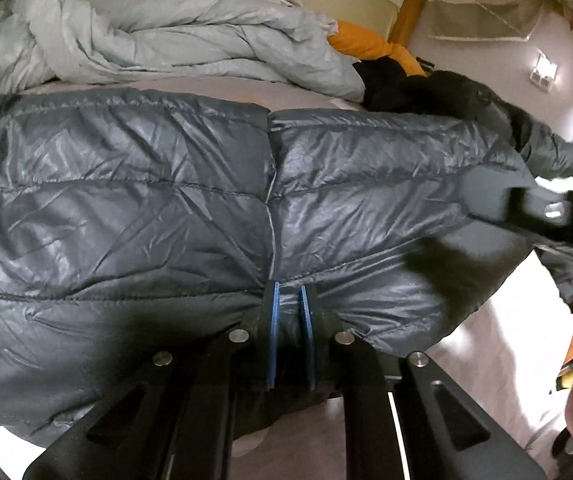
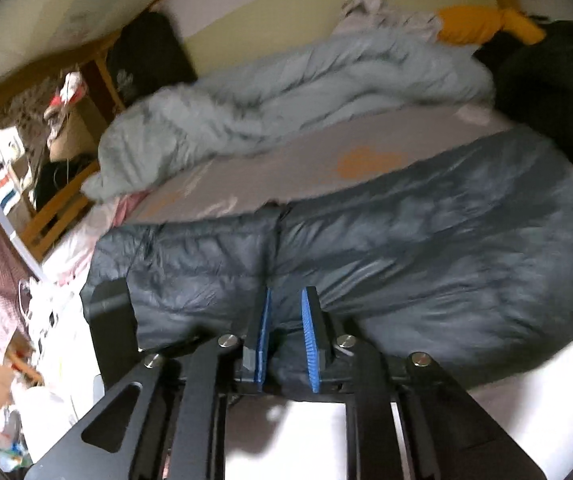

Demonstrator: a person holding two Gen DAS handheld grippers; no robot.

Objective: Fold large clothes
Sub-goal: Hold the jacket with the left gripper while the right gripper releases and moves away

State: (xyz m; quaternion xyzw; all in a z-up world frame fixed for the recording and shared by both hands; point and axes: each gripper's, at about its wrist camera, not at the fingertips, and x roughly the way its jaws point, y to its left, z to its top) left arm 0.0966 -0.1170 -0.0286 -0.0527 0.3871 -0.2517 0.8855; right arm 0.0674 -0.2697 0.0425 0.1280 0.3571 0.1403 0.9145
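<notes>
1. A dark grey quilted puffer jacket (image 1: 190,200) lies spread across the bed, filling the middle band of the left wrist view from the left edge almost to the right edge; a centre seam runs down it toward the bottom middle.
2. In the right wrist view the same jacket (image 2: 426,248) fills the centre and right, blurred, with its near hem at lower centre.
3. The left gripper (image 1: 289,312) sits at bottom centre of its view, its blue-padded jaws drawn in close and pinching a fold of the jacket's near hem beside the seam.
4. The right gripper (image 2: 288,328) sits at bottom centre of its own view, jaws likewise clamped on a bunch of jacket fabric at the hem.
5. The right gripper also shows at the right edge of the left wrist view (image 1: 546,208), blurred, resting against the jacket's far right portion.
6. Behind the jacket, a crumpled pale blue-grey duvet (image 1: 146,44) stretches across the upper left of the left wrist view, apart from the jacket with a grey sheet (image 1: 318,94) showing between them.
7. An orange cushion (image 1: 370,46) lies just right of the duvet, touching a heap of black clothing (image 1: 406,84) at upper right.
8. A wooden bed frame (image 2: 58,204) runs along the left of the right wrist view.
</notes>
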